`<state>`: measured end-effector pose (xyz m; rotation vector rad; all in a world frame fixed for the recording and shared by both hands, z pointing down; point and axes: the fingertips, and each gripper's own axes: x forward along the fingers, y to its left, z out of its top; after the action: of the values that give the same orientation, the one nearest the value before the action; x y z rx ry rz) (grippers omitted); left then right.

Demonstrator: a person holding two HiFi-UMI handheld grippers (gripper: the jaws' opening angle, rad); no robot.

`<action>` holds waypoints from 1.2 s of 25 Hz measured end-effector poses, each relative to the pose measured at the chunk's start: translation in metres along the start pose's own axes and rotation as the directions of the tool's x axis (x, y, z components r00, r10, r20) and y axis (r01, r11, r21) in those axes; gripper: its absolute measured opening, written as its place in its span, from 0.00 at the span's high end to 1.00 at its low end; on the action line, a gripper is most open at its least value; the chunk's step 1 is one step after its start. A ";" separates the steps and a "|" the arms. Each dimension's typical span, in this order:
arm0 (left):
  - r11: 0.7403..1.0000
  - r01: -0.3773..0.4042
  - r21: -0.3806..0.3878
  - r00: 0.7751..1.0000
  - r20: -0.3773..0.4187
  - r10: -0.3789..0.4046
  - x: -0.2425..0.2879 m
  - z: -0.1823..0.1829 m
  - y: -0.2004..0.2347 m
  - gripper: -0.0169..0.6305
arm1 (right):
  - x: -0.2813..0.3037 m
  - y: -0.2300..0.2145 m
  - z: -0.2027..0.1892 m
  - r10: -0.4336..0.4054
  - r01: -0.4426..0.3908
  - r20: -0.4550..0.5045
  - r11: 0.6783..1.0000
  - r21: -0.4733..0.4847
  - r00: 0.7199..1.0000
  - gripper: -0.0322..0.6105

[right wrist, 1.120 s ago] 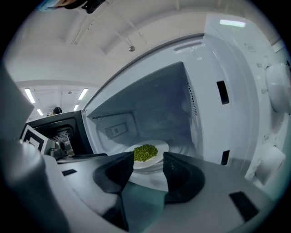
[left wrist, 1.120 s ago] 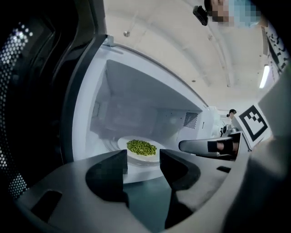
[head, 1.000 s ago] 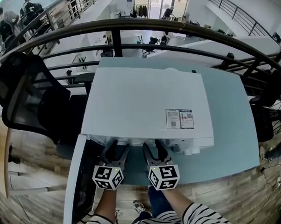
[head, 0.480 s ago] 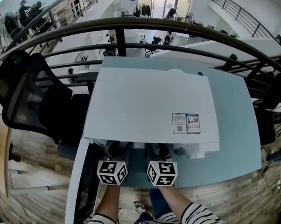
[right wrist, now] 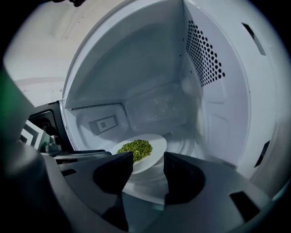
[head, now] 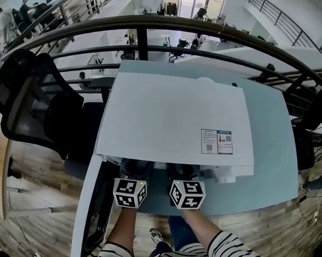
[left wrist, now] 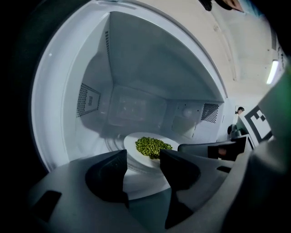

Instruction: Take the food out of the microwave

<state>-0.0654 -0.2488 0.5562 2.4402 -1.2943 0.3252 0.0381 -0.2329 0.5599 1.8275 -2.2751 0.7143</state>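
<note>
The tabletop (head: 271,147) is bare along its right side and in a narrow strip at its near edge, right under my hands. The microwave (head: 171,114) takes up most of the rest, with its front close to that near edge. Its door (head: 89,213) is swung wide open to my left and juts out past the near edge, so that side is walled off. The right side is free.

Inside, the cavity is roomy. The ceiling is well above both tools, the side walls with their vent holes stand clear on either hand, and the back wall is well behind the plate.

My forearms come in level and side by side from the near edge. The marker cubes sit just outside the opening and the jaws are under the microwave's top lip. My left hand-held gripper (left wrist: 143,157) has its jaws apart and grips nothing. My right hand-held gripper (right wrist: 148,158) is the same, jaws apart and empty, close beside the left one.

The white plate (right wrist: 157,144) sits on the cavity floor just ahead of both pairs of jaws, its near rim showing through each gap. The green food (right wrist: 135,148) lies heaped in the middle of the plate.
</note>
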 end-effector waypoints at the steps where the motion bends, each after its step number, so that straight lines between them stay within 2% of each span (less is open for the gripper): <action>1: 1.000 0.002 0.009 1.000 -0.007 -0.002 0.001 0.000 -0.001 0.65 | 0.001 0.001 0.000 0.006 -0.006 -0.004 1.000 -0.001 1.000 0.63; 5: 1.000 0.021 0.021 1.000 -0.021 -0.020 0.002 -0.001 -0.005 0.65 | 0.001 0.005 -0.002 0.029 -0.029 -0.016 0.999 -0.016 0.999 0.63; 8: 1.000 0.028 -0.007 1.000 -0.006 -0.028 0.002 0.000 -0.005 0.65 | 0.000 0.006 -0.002 0.041 -0.041 -0.011 0.999 -0.018 0.999 0.63; 15: 0.998 0.049 -0.029 0.999 0.001 -0.049 -0.004 -0.001 -0.010 0.65 | -0.005 0.004 0.001 0.077 -0.078 0.017 0.995 0.055 0.997 0.63; 30: 0.996 0.069 -0.064 0.997 0.021 -0.068 -0.038 -0.008 -0.043 0.65 | -0.046 0.001 -0.008 0.059 -0.061 0.016 0.993 0.105 0.998 0.63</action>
<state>-0.0504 -0.1951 0.5407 2.4320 -1.2060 0.2392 0.0477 -0.1882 0.5486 1.8192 -2.3520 0.8497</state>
